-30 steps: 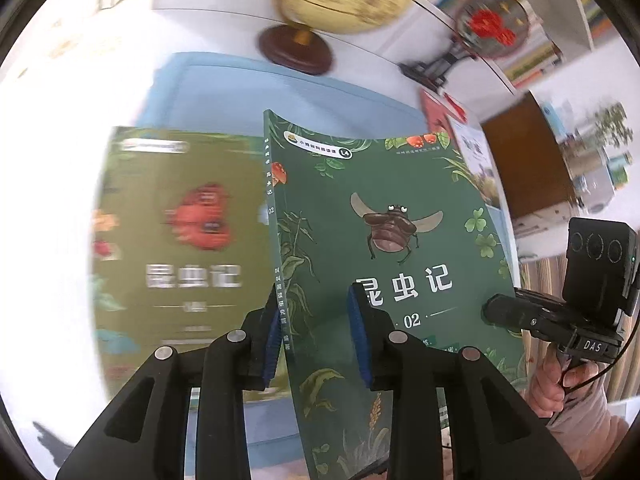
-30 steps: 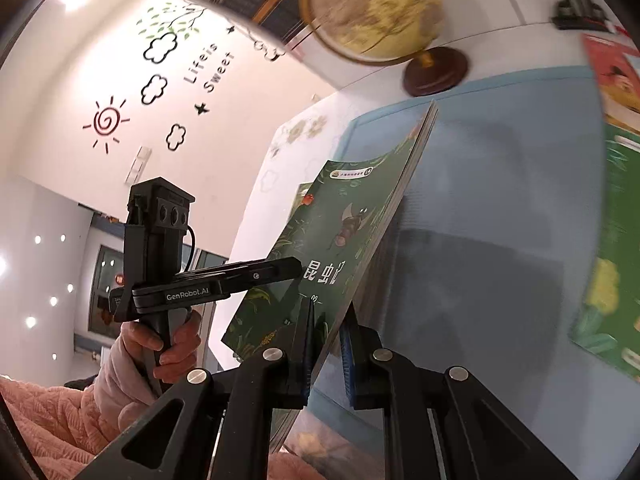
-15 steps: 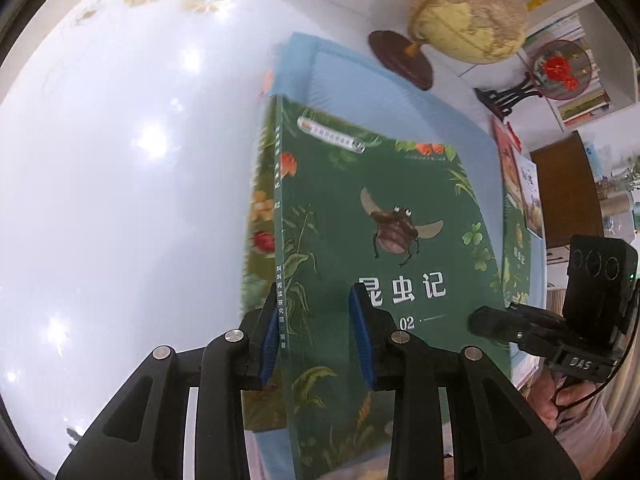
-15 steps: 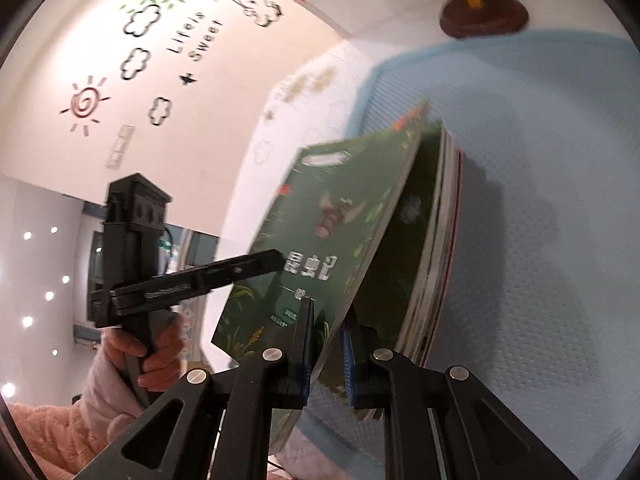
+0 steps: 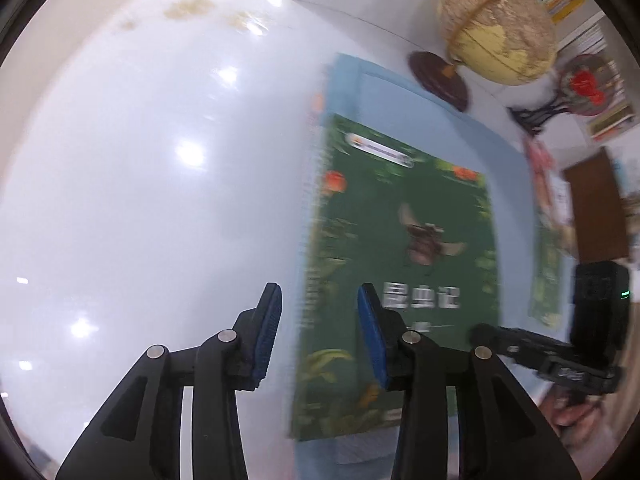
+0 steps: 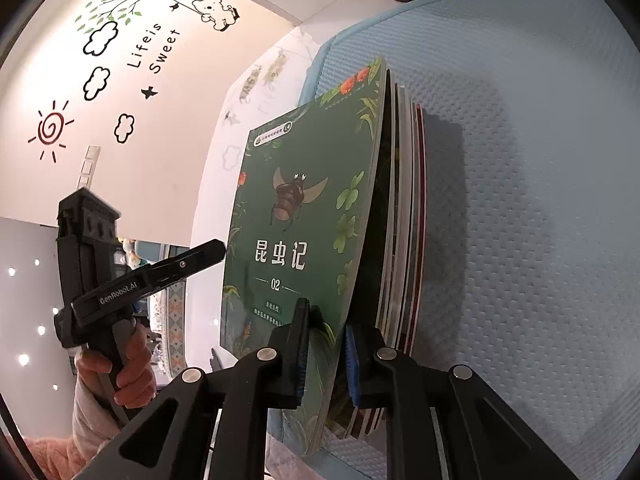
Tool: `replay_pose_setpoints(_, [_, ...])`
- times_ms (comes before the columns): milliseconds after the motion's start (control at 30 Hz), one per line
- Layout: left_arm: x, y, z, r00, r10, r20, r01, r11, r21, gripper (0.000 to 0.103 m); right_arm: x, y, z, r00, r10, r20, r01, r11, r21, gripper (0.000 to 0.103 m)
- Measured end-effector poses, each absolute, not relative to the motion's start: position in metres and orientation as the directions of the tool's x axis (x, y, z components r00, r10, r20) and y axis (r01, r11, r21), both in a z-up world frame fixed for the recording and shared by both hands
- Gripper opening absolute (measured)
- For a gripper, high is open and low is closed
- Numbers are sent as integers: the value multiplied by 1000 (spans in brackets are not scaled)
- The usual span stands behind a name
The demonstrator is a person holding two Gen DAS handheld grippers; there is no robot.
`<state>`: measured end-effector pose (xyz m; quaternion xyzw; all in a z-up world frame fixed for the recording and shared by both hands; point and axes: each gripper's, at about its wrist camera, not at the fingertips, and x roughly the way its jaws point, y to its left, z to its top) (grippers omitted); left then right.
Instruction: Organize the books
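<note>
While the green beetle book (image 6: 296, 240) sits atop the stack (image 6: 404, 216) on the blue mat (image 6: 540, 200), its long axis runs away from both cameras, title end nearest. Right gripper (image 6: 326, 354) opening, cover's near edge between its pads. Left gripper (image 5: 318, 334) opening, spine edge in its gap. Left view blurred; lower books mostly hidden.

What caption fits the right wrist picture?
Right gripper, jaws opening, astride the green beetle book atop a stack of books on a blue mat.
</note>
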<state>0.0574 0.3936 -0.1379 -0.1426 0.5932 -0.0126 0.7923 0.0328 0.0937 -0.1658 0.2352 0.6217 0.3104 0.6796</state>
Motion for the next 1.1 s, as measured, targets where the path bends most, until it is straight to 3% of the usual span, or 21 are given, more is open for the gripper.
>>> replay_pose_setpoints(33, [55,393,-134,307,-170,-936,-148,963,-223,43,35,95,-165,30,715,-698,-119,696,708,18])
replay_pose_setpoints(67, [51,393,-127,323,-144,-935,-153,968,-201,51,35,96,-164,23,718,-696,-105,694,712,29])
replay_pose_setpoints(100, [47,393,-122,337,-131,-932,-161,968,-194,71,35,95,-162,15,726,-687,-91,685,723,38])
replay_pose_setpoints(133, [42,393,-114,367,-128,-921,-171,964,-202,82,34,93,-158,16,740,-672,-75,671,738,56])
replay_pose_setpoints(233, [29,383,-89,448,-142,-883,-168,956,-239,89,26,74,-140,76,780,-621,-40,625,780,81])
replay_pose_setpoints(267, [29,375,-85,446,-130,-885,-164,961,-224,92,21,65,-134,95,777,-622,-33,627,779,85])
replay_pose_setpoints(433, [30,314,-72,449,-161,-879,-74,974,-216,95,-1,-1,-110,236,693,-681,29,696,718,85])
replay_pose_setpoints(567, [45,234,-86,408,-197,-892,22,978,-206,96,-6,-63,-95,342,548,-763,68,796,602,85])
replay_pose_setpoints(833, [89,91,-138,319,-266,-910,119,964,-240,96,-3,-177,-107,343,207,-916,46,970,237,86])
replay_pose_setpoints(1033, [127,22,-204,264,-136,-955,152,984,-98,96,1,-252,-155,317,94,-944,54,992,117,86])
replay_pose_setpoints(1067, [131,18,-211,263,-105,-959,150,987,-67,102,5,-262,-166,314,88,-945,49,993,109,86])
replay_pose_setpoints(1100, [131,11,-211,311,-68,-948,161,987,-18,103,9,-269,-174,307,104,-946,39,992,122,93])
